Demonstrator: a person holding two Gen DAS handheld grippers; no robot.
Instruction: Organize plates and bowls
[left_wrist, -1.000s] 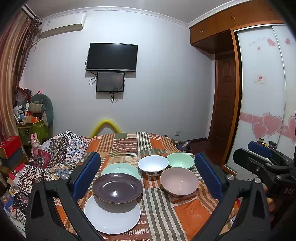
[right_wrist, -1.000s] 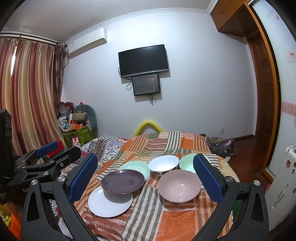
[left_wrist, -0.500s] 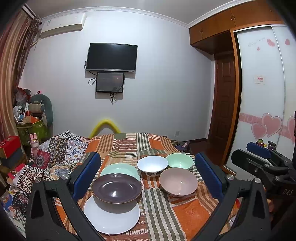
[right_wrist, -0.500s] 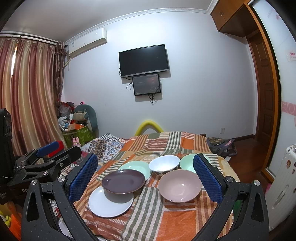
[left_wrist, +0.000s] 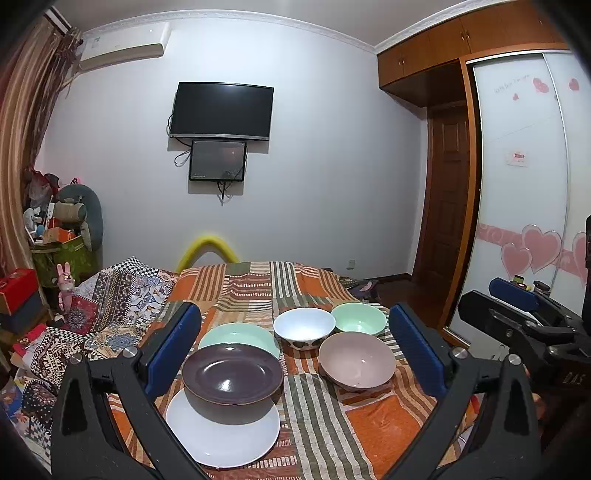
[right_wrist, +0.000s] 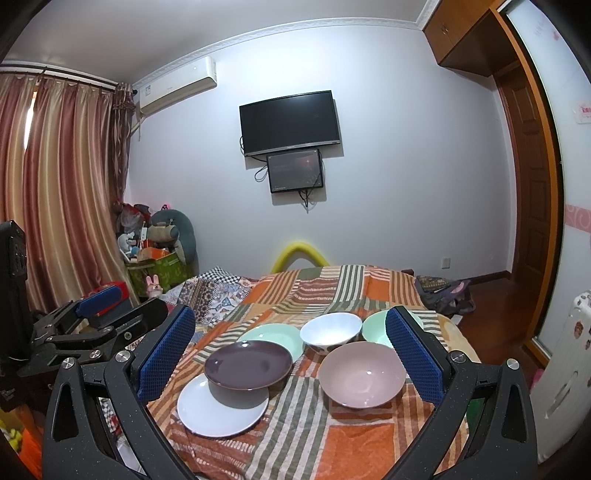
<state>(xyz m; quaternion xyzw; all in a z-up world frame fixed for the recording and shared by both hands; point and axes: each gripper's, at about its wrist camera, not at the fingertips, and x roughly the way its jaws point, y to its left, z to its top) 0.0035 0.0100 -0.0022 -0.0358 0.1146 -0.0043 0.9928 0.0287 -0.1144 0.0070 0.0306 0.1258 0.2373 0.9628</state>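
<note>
Nothing much has shifted over the last second: both the left tongs (left_wrist: 295, 354) and right tongs (right_wrist: 291, 354) still hover wide and empty over the bed (left_wrist: 369, 424), dishes untouched, brown plate (left_wrist: 232, 373) atop white plate (left_wrist: 221, 435).

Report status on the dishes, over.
Both grippers open, empty. Dark purple plate on white plate; three bowls apart. Nothing blocking.

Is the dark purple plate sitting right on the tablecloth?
No, the dark purple plate rests on top of the white plate, which lies on the striped tablecloth.
</note>
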